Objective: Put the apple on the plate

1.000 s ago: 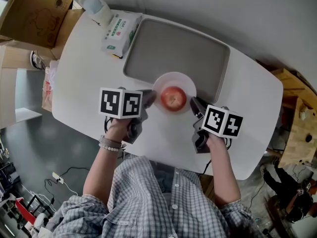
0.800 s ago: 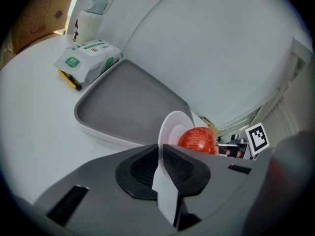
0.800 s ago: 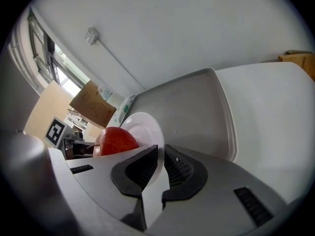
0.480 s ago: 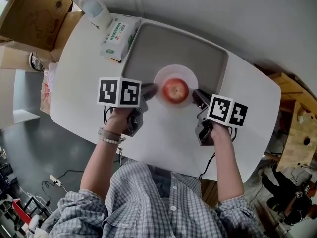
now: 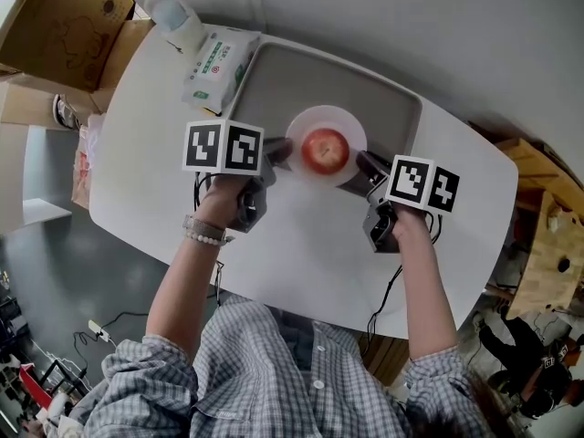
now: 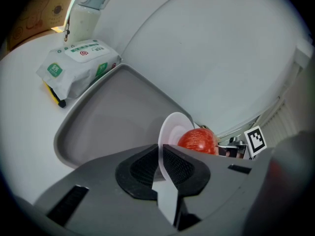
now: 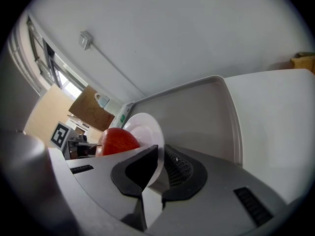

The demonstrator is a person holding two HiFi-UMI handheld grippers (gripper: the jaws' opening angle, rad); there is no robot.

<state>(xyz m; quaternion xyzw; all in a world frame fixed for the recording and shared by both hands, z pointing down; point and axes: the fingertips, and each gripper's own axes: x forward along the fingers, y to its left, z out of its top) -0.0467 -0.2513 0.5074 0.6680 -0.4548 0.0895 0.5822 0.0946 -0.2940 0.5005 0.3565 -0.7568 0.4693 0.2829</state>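
Observation:
A red apple (image 5: pixel 326 150) rests on a small white plate (image 5: pixel 315 117) held over the near edge of the grey tray (image 5: pixel 274 80). My left gripper (image 5: pixel 281 153) is shut on the plate's left rim and my right gripper (image 5: pixel 368 164) is shut on its right rim. In the left gripper view the plate (image 6: pixel 171 129) stands edge-on between the pads of the left gripper (image 6: pixel 160 154), with the apple (image 6: pixel 198 140) behind it. The right gripper view shows the same: the plate (image 7: pixel 142 129) is pinched in the right gripper (image 7: pixel 160 159), the apple (image 7: pixel 118 140) to its left.
A pack of wet wipes (image 5: pixel 214 62) and a white bottle (image 5: pixel 173 12) sit beside the tray's far left corner on the white table (image 5: pixel 146 162). A cardboard box (image 5: pixel 64 16) stands off the table to the left. The tray (image 6: pixel 113 112) holds nothing else.
Both grippers have carried the plate with the apple away from the person, from the bare table onto the tray's near edge. Both grips on the rim are unchanged.

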